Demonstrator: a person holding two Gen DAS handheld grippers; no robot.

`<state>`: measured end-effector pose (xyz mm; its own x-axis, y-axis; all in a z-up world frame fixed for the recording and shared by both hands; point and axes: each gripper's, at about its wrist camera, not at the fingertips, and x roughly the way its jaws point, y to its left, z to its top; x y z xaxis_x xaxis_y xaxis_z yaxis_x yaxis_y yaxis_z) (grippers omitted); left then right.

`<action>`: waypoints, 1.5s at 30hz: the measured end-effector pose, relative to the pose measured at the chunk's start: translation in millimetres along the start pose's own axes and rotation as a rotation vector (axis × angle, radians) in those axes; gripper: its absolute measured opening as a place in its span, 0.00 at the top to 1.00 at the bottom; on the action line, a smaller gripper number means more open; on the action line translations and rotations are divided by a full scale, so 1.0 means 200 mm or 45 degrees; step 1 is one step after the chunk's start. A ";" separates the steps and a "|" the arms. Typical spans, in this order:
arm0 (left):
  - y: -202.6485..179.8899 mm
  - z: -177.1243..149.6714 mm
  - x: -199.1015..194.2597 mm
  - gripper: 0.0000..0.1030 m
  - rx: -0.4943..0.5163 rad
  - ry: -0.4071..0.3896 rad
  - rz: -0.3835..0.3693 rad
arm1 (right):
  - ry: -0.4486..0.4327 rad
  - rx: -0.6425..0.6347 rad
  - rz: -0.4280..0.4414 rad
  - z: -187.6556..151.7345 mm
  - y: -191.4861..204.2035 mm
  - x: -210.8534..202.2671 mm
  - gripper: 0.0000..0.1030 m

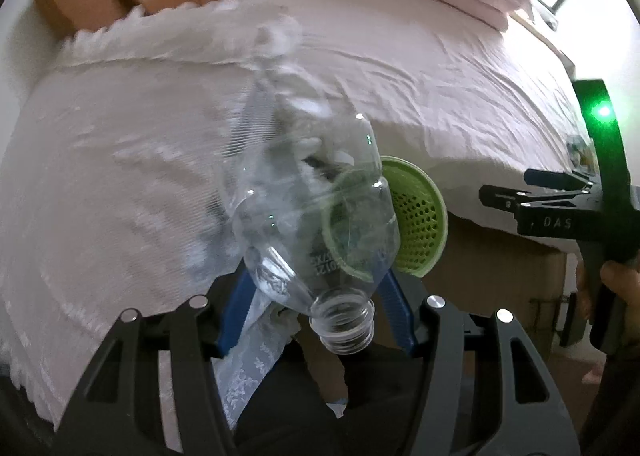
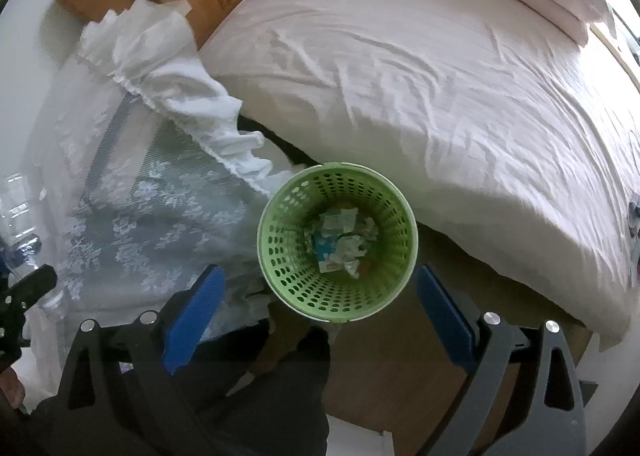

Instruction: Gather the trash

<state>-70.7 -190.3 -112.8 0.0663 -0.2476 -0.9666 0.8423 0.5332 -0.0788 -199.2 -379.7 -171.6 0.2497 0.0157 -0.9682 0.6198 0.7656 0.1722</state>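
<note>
In the left wrist view the left gripper has its blue fingers clamped on a crushed clear plastic bottle, capless neck pointing back toward the camera, held above the lace-covered bedside and short of the green perforated wastebasket. The slick, dented wall could slip or spring free, dropping the bottle onto the bed. In the right wrist view the right gripper hangs over the basket with fingers wide apart, seemingly empty; paper scraps lie inside, and a misjudged release could strike the rim.
</note>
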 end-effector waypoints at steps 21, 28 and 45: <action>-0.54 0.19 0.34 0.32 0.223 0.110 -0.087 | 0.023 0.210 -0.018 -0.22 -0.45 0.01 0.03; -0.56 0.23 0.35 0.18 0.188 0.095 -0.080 | 0.028 0.224 -0.025 -0.22 -0.52 0.01 0.03; -0.10 0.15 0.07 0.08 -0.098 -0.098 0.104 | 0.048 0.047 0.018 -0.12 -0.17 0.07 0.03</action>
<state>-70.7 -229.7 -117.2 0.1765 -0.2602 -0.9493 0.7890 0.6140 -0.0216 -234.8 -389.0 -194.4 0.2306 0.0511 -0.9717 0.6439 0.7407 0.1918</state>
